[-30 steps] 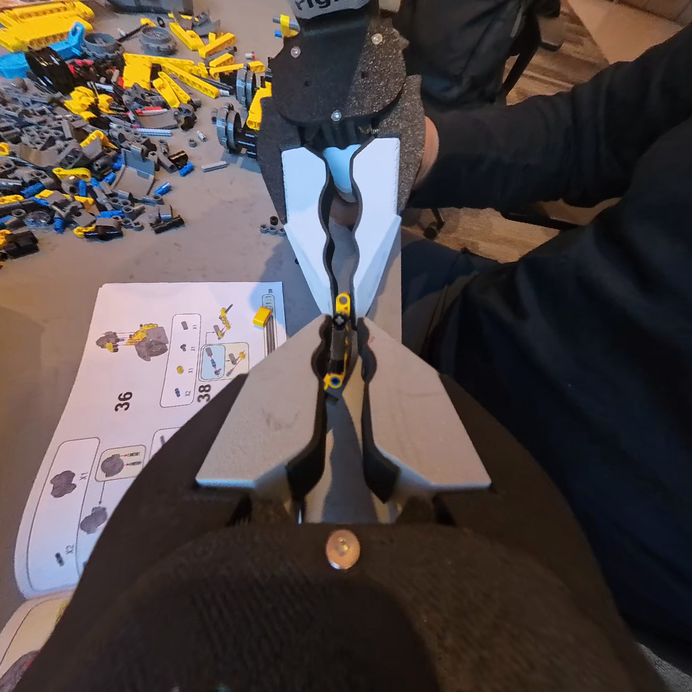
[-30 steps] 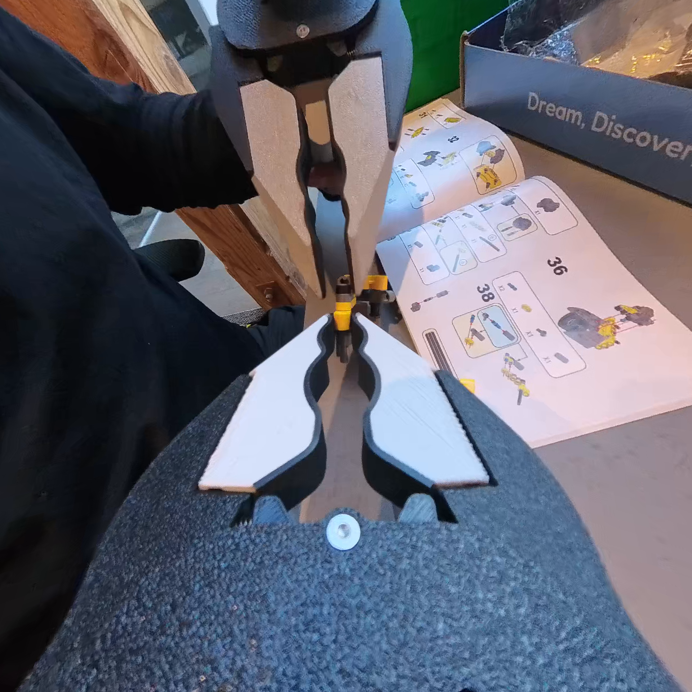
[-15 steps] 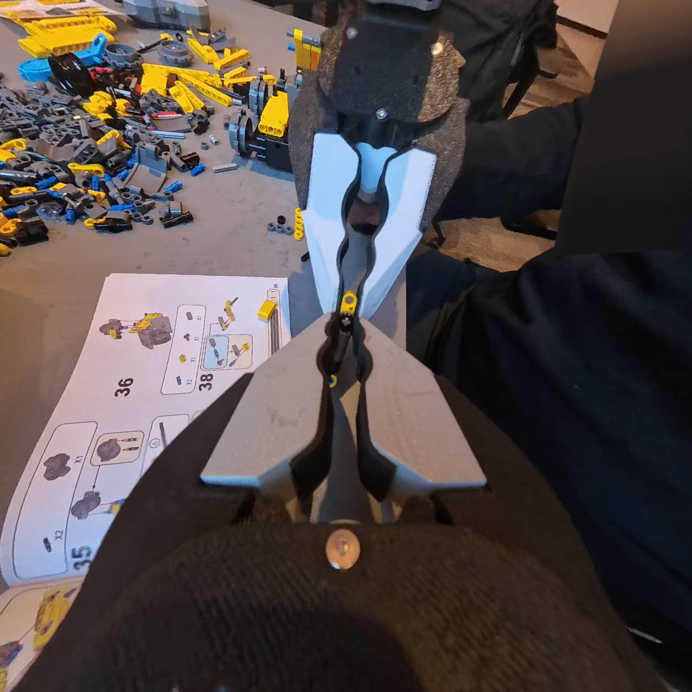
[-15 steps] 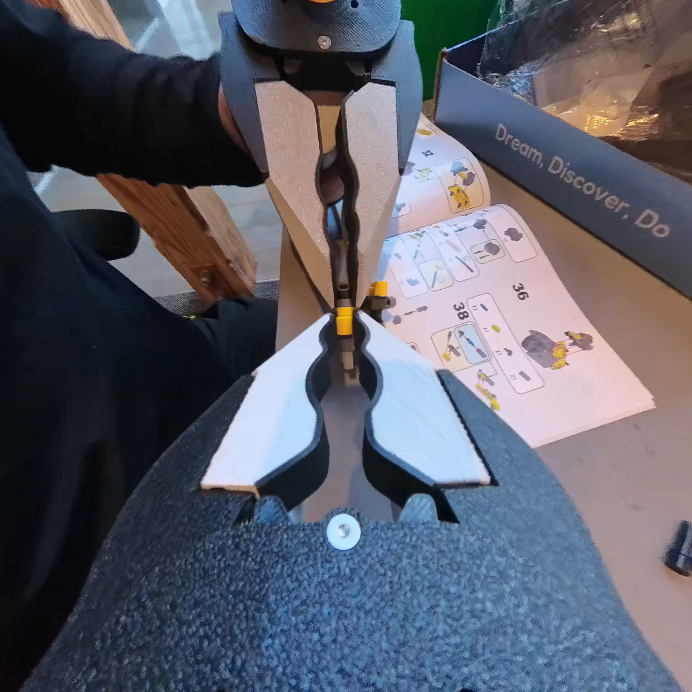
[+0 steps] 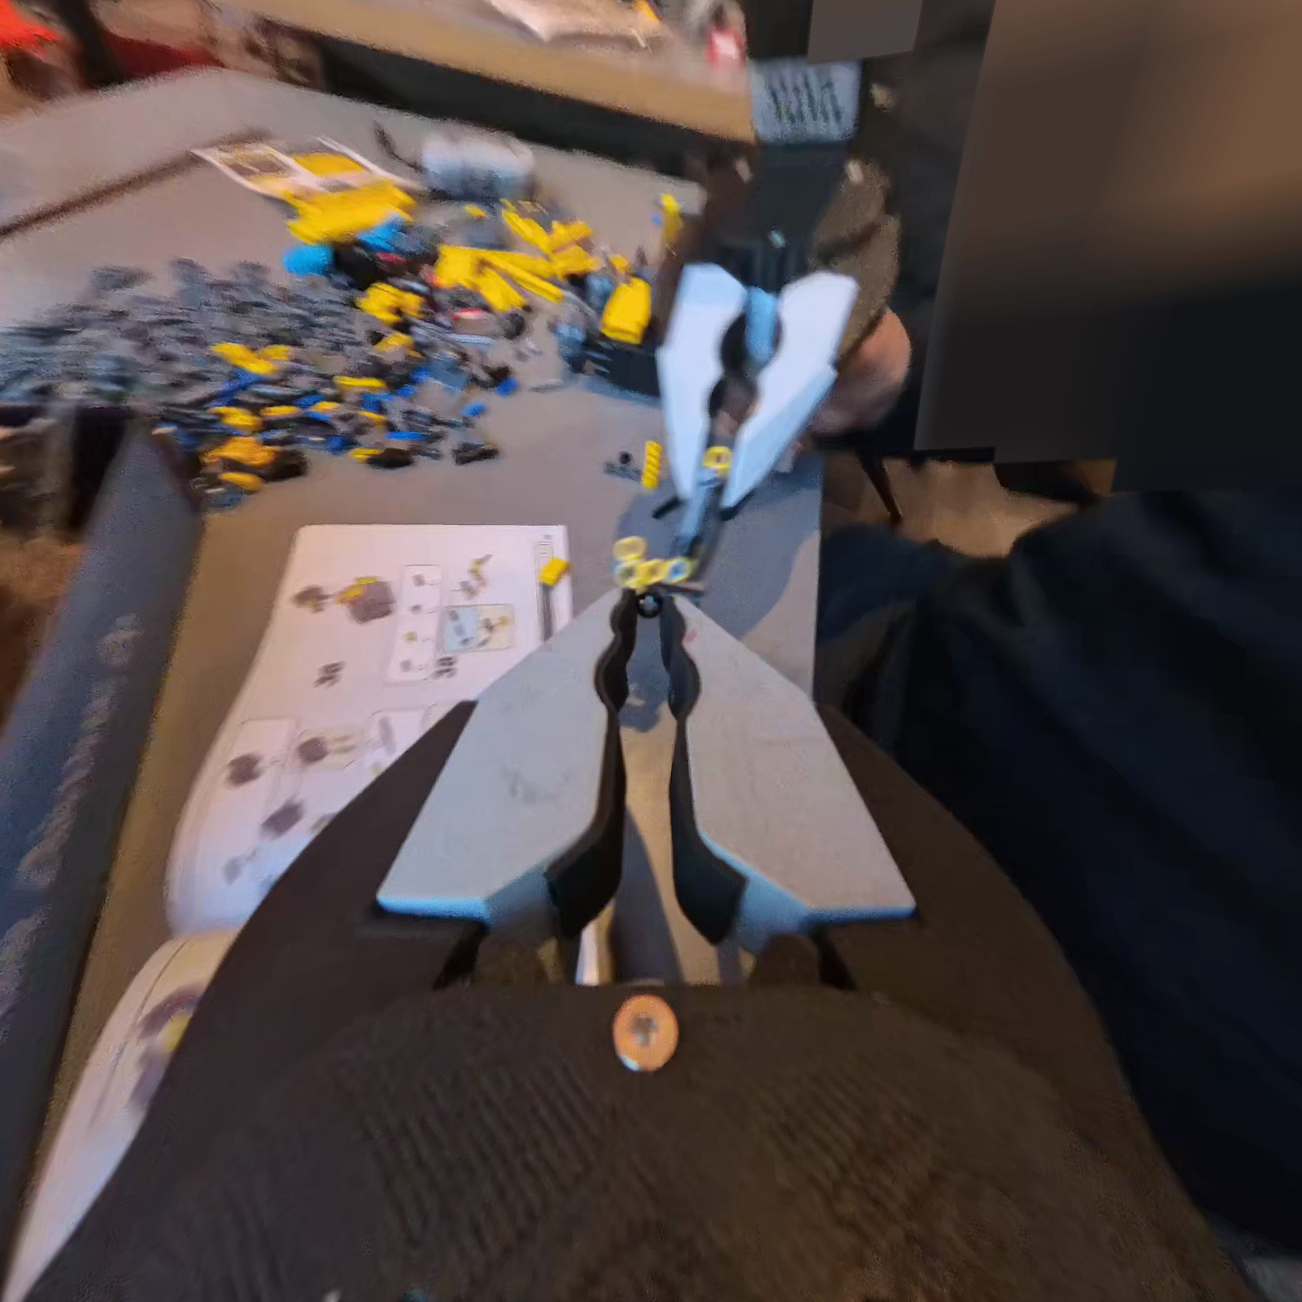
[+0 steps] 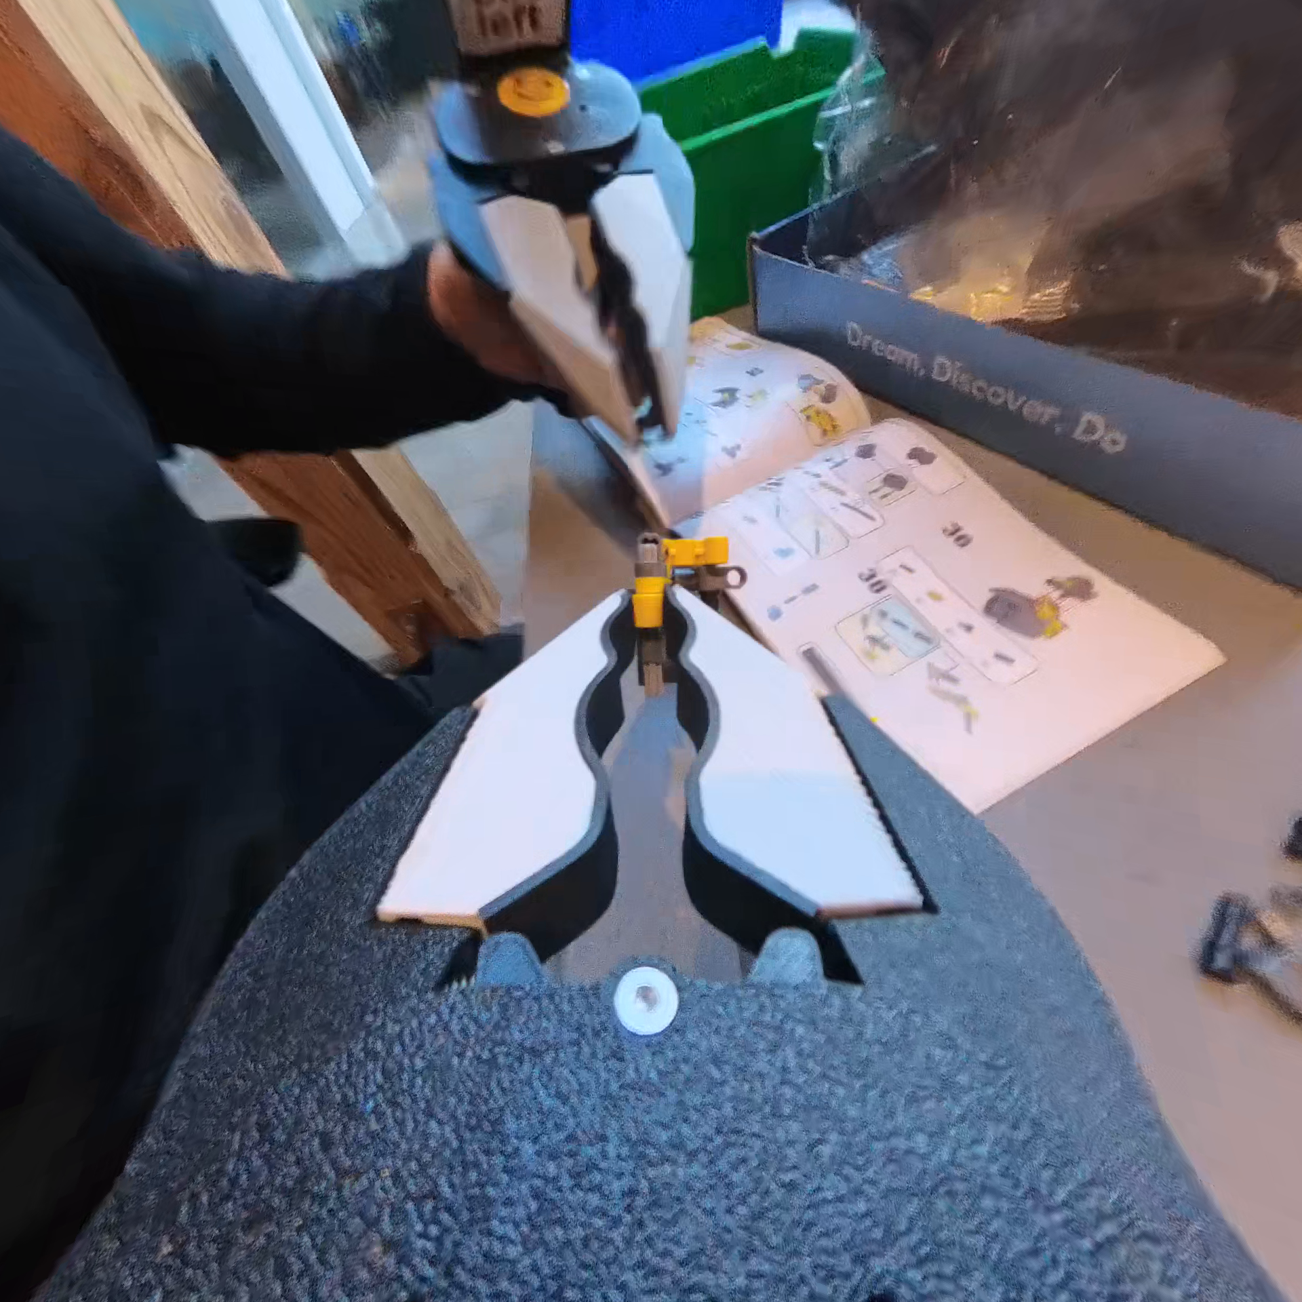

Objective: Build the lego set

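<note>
Blurred table [image 5: 563, 451]: right hand-held gripper [image 6: 652, 606] grasps yellow-grey assembly [image 6: 652, 599]; left hand-held gripper [image 5: 647, 604] clenched, contents unclear.

left tool [image 6: 652, 430] | drawn apart from small yellow-and-grey assembly [image 6: 659, 599] | assembly left clamped in right tool [image 6: 652, 613]

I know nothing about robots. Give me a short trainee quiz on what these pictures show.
1. True or false: the right tool is shut on a yellow-and-grey brick piece.
2. The open instruction booklet lies on: A) the table; B) the floor; C) a shelf.
3. Fill in: the pile of loose bricks is mainly yellow, grey and ____.

Key: 1 true; 2 A; 3 blue.
</note>
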`<state>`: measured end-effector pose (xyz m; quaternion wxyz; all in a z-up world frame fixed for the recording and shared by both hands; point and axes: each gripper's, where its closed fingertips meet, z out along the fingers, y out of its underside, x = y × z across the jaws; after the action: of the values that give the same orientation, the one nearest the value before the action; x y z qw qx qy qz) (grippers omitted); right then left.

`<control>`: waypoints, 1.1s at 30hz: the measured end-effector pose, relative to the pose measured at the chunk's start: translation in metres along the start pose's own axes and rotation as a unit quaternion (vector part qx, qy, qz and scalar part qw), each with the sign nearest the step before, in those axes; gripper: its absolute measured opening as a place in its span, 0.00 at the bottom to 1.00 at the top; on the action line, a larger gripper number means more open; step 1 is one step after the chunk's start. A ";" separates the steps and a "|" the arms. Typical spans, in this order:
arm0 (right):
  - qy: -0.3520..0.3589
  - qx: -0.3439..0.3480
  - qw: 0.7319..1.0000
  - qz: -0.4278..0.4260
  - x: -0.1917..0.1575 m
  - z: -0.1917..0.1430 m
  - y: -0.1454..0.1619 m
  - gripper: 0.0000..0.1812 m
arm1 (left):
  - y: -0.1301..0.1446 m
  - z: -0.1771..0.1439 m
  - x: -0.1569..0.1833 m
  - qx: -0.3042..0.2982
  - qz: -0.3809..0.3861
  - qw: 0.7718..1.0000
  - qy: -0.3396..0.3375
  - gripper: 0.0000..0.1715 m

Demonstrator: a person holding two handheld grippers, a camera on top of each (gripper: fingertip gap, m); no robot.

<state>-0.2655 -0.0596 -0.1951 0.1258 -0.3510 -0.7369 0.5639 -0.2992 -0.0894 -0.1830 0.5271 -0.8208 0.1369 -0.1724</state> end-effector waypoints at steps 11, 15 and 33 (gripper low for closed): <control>0.006 0.005 1.000 0.024 0.011 0.006 0.000 0.04 | 0.034 0.026 0.008 -0.072 0.097 0.992 -0.047 0.03; 0.018 0.038 0.999 0.023 0.021 -0.002 -0.013 0.04 | 0.057 0.037 0.009 -0.142 0.187 0.967 -0.097 0.03; 0.081 -0.003 0.993 -0.087 0.021 0.005 -0.001 0.04 | 0.075 0.021 -0.007 -0.160 0.095 0.975 -0.119 0.26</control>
<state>-0.2837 -0.0493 -0.1999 0.2324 -0.3306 -0.7535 0.5186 -0.2993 -0.0999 -0.2605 0.4154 -0.8923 0.1766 0.0017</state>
